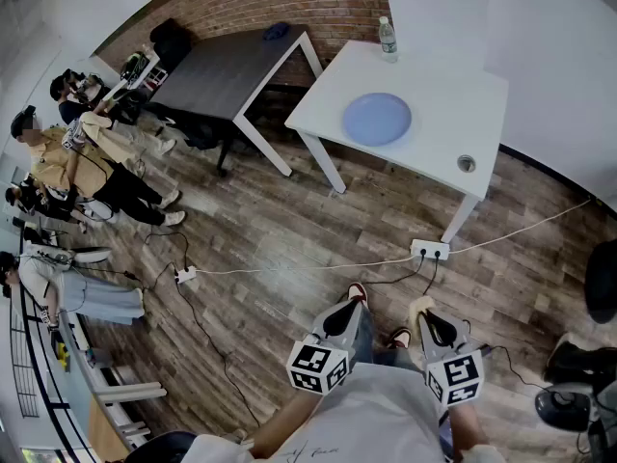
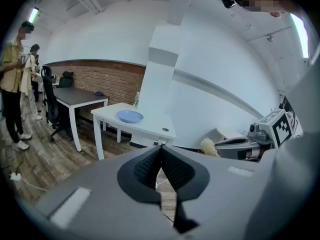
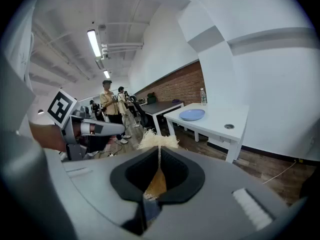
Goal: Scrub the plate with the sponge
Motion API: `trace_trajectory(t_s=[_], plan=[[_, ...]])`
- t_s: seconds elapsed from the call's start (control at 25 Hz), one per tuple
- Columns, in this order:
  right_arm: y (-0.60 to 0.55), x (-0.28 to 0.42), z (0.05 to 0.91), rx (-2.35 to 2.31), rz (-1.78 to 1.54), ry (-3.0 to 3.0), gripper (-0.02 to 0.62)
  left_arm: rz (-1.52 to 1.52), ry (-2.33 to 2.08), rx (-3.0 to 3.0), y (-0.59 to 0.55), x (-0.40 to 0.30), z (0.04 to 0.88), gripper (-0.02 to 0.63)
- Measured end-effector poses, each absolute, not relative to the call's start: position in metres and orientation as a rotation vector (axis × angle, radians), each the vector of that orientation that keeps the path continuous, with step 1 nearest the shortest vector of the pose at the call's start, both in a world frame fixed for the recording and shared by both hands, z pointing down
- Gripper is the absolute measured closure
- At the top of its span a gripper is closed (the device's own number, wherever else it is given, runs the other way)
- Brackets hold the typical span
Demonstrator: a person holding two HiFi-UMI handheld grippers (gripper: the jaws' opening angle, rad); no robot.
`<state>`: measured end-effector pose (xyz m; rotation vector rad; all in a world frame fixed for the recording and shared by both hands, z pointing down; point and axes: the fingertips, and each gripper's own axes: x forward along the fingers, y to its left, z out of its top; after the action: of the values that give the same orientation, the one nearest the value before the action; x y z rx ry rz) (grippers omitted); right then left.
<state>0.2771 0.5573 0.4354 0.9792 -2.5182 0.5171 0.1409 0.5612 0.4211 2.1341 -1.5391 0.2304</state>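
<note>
Right gripper [image 3: 159, 153] pinches a frayed, straw-coloured sponge [image 3: 156, 183] (plate [image 3: 192, 114]: round, pale blue).

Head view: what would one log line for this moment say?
stage: scrubbing not begun | left gripper: shut, empty | right gripper: shut on sponge | plate: on white table, far from both grippers

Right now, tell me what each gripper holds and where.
Right gripper: shut on the sponge by its near end; frayed end pokes out. Left gripper: shut, empty.
</note>
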Motion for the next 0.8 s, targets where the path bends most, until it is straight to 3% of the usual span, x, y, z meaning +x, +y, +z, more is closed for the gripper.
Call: trace_trajectory(t_s=[0.8], plan=[[0.455, 0.205, 0.418, 0.983, 0.542, -2.536, 0.572, 0.138, -1.592, 2.085, 0.458, 0.041, 0.423, 0.602]])
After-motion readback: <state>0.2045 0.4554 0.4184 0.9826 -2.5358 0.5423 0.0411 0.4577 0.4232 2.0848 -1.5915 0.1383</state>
